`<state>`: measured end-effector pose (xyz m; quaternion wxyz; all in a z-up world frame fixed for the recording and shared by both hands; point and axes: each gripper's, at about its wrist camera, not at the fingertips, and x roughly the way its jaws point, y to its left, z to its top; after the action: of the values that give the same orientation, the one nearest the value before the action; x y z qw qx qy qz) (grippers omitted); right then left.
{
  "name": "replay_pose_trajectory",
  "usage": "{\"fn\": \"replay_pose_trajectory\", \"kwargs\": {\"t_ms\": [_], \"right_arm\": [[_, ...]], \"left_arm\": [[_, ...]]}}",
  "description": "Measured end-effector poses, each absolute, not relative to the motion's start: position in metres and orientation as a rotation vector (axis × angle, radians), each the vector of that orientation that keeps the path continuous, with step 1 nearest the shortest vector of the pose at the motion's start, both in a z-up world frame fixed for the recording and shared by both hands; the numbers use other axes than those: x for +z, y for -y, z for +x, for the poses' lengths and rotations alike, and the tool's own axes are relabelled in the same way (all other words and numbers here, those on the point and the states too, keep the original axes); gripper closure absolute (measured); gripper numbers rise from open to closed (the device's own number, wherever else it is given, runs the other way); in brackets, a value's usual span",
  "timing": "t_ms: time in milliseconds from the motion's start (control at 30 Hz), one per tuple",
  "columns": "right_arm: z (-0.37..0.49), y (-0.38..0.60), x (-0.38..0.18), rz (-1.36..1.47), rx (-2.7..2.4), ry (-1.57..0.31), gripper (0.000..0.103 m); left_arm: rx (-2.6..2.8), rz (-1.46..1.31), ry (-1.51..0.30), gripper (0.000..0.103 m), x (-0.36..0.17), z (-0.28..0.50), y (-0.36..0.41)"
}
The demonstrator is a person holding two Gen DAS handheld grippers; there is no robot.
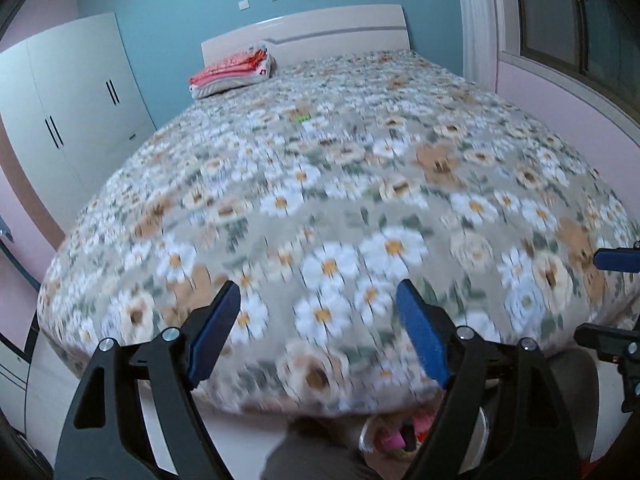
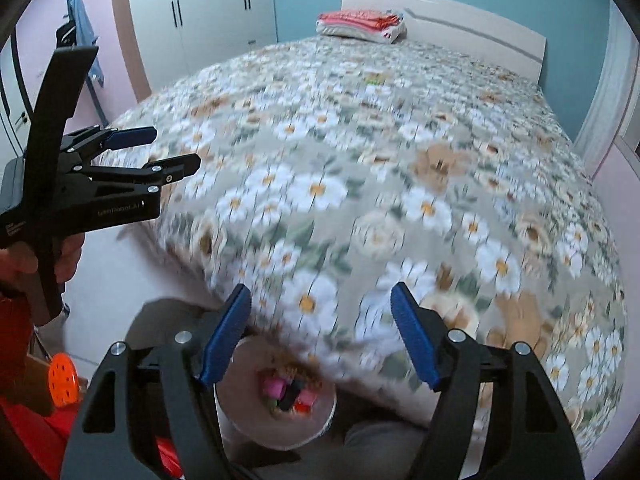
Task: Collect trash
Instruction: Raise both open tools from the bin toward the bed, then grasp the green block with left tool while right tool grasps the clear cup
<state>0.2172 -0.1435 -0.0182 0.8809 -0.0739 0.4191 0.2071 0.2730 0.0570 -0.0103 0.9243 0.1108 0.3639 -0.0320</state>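
Above the foot of a flower-printed bed (image 1: 344,184), both grippers raised and angled down toward the bedspread. Left gripper (image 1: 318,332) with blue-padded fingers (image 1: 420,332) spread wide, nothing between them but blurred daisies; right gripper (image 2: 320,332) likewise parted and empty-handed. On the floor just below the bed's near edge, a white bin (image 2: 276,404) already loaded with bright scraps of pink, red and black, presumably set there so that litter swept off the bed has a short drop. Farther up the bed, near its middle, one small green-and-pale scrap (image 1: 303,116), too blurred to name, likely the next piece of trash to fetch. At the head of the bed, a folded red-and-white bundle on a pillow (image 1: 232,72), tidy and probably not part of the haul. To the bed's left, a white wardrobe (image 1: 76,92); to its right, a window (image 1: 576,20). Open fingers and high carriage seemingly suited to a reach across the bedspread rather than another drop into the bin.
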Motion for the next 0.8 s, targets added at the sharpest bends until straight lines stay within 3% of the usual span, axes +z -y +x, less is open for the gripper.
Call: {"fn": "replay_pose_trajectory", "kwargs": {"t_ms": [400,800], "right_arm": [[0.350,0.140,0.015,-0.094,0.444,-0.833,0.026],[0.541,0.123,-0.005,-0.062,0.402,-0.859,0.021]], "left_arm": [[-0.100,0.294,-0.721,0.024,0.019,0.435,-0.059],[-0.219,0.406,-0.729,0.024,-0.014,0.645,-0.054]]}}
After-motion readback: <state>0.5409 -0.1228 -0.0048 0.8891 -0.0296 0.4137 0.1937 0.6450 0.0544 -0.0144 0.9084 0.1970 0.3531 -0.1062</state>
